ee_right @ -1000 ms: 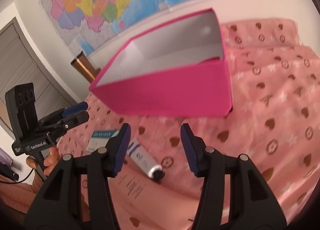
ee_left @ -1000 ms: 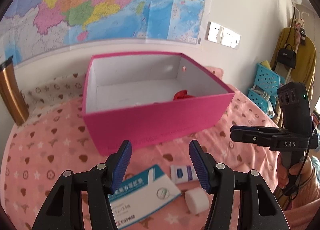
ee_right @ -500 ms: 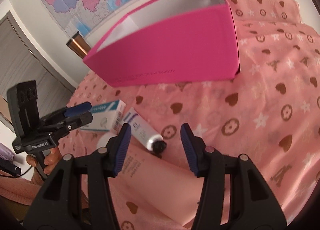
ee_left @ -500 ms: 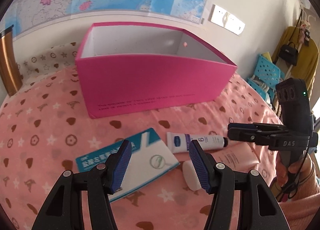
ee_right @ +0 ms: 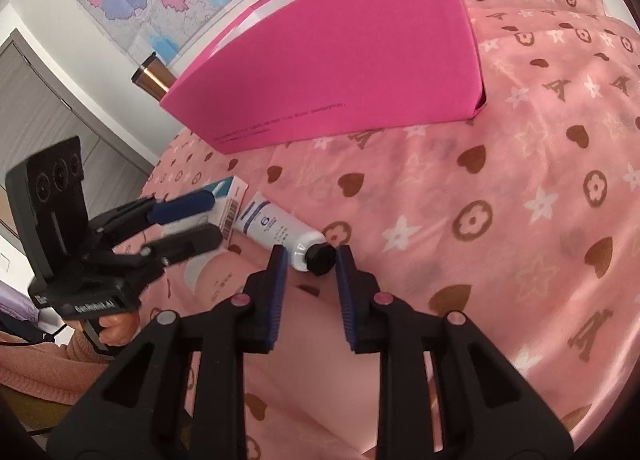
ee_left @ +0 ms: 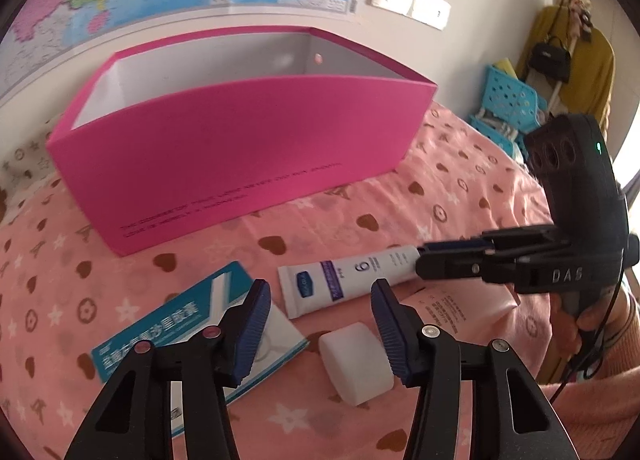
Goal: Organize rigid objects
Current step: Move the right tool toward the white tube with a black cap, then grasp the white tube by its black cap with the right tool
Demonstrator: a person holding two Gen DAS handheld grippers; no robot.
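Pink box [ee_left: 240,156] blocks far side – bedspread [ee_right: 520,180] right of tube [ee_right: 276,226] is free.

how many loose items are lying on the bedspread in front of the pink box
4 visible: a teal-and-white carton on the left, a white tube in the middle, a white block nearest the camera, and a pink packet to the right. More may hide behind the grippers.

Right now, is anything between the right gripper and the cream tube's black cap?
Nothing visible. The right gripper sits just short of the black cap of the cream tube, its jaws having just been closing with only pink bedsheet between them. The medicine box lies beyond the tube's far end.
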